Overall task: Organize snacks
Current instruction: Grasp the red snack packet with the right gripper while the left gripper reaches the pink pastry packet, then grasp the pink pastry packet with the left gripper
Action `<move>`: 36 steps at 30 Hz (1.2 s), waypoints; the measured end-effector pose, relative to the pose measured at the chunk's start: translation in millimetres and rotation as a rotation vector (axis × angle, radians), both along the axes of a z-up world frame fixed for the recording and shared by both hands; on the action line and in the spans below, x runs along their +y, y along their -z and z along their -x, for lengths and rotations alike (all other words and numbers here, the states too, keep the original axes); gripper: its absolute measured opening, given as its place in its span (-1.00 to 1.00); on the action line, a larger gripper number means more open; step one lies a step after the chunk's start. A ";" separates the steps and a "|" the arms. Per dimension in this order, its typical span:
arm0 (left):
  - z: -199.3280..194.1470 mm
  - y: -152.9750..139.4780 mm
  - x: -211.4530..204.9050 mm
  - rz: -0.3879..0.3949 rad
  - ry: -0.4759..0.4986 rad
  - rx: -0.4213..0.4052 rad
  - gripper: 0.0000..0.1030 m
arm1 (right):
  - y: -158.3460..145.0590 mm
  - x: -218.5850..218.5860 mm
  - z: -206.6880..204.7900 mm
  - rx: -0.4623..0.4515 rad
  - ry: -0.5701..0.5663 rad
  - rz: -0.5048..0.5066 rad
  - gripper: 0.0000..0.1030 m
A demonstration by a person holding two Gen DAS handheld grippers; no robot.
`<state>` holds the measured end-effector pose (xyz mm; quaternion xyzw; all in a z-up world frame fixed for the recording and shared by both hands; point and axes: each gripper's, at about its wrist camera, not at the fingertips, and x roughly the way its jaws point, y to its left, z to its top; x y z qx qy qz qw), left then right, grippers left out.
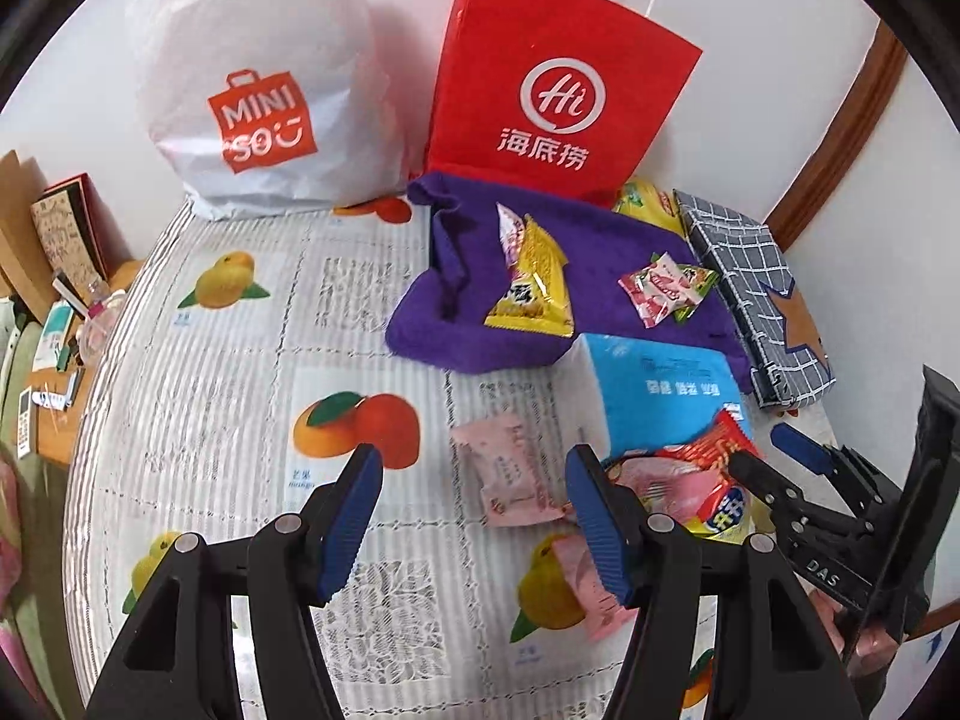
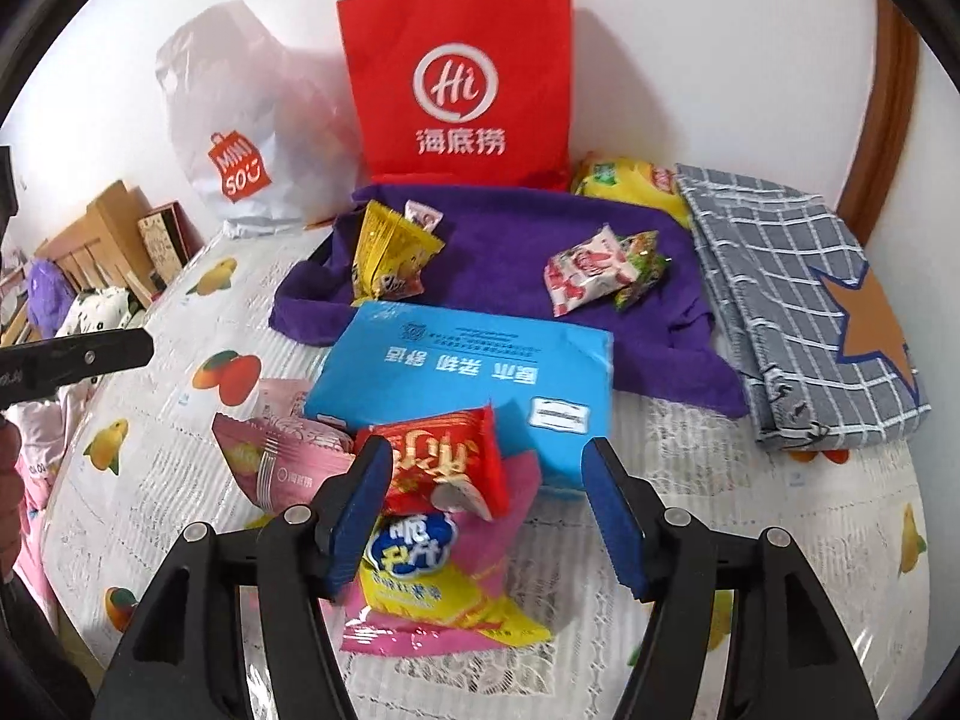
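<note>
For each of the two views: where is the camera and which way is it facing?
Left wrist: on the left hand-held gripper, open, facing the wall across the table; right hand-held gripper shows at right.
Right wrist: on the right hand-held gripper, open over the red snack packet.
Shared: red bag, purple towel.

Setting: a lived-in room of a private home. Indicators follow. The worktop (image 2: 750, 540) carries a domestic plastic cover printed with fruit and lace patterns. Against a plain white wall stand two retail carrier bags — a white plastic shopping bag (image 1: 252, 90) and a red paper restaurant bag (image 2: 462, 78). A purple towel (image 2: 510, 246) and a folded grey checked cloth (image 2: 792, 300) lie on the cover, with a blue tissue pack (image 2: 456, 360) near them. A curved wooden frame (image 1: 840, 132) runs along the wall. To the left, a cluttered wooden side surface (image 1: 60, 372) holds household odds and ends — small items, not identifiable.
</note>
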<state>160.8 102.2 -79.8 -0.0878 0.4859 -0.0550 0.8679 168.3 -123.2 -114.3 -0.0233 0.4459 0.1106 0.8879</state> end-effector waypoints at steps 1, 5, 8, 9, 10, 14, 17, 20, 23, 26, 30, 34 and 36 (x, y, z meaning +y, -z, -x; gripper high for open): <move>-0.1 1.5 1.7 0.003 -0.002 0.003 0.19 | 3.3 2.7 -2.1 0.008 -0.003 0.010 0.27; -1.6 10.7 7.4 0.013 -0.008 0.023 0.19 | 14.0 13.1 -4.9 0.040 -0.030 0.032 0.27; -2.9 16.5 9.5 0.020 -0.011 0.035 0.19 | 17.6 20.3 -3.1 0.034 -0.046 0.054 0.26; -3.2 18.7 9.6 0.022 -0.011 0.040 0.19 | 18.1 21.7 -3.0 0.028 -0.049 0.061 0.21; -3.0 19.9 9.4 0.022 -0.011 0.043 0.19 | 18.2 23.0 -3.0 0.023 -0.051 0.066 0.15; -3.4 27.0 7.6 0.015 -0.006 0.058 0.19 | 13.7 23.5 1.1 -0.008 -0.069 0.055 -0.13; -4.7 32.9 5.9 0.016 -0.001 0.067 0.19 | 9.0 21.9 6.2 -0.034 -0.086 0.046 -0.25; -7.6 40.0 2.6 0.021 0.001 0.083 0.19 | 5.2 17.2 11.5 -0.046 -0.095 0.020 -0.43; -11.9 49.1 -3.7 0.023 0.007 0.099 0.19 | -0.2 6.7 18.0 -0.052 -0.084 -0.051 -0.62; -19.0 58.8 -11.4 0.019 0.009 0.116 0.19 | -5.0 -3.9 24.6 -0.059 -0.068 -0.093 -0.66; -31.0 72.3 -22.8 0.003 0.017 0.143 0.16 | -12.5 -18.4 34.0 -0.092 -0.047 -0.102 -0.70; -41.2 84.0 -34.5 -0.008 0.029 0.162 0.16 | -21.2 -44.7 43.6 -0.110 -0.002 -0.123 -0.70; -45.5 89.8 -39.8 -0.013 0.032 0.173 0.16 | -21.7 -58.3 45.9 -0.112 0.031 -0.120 -0.70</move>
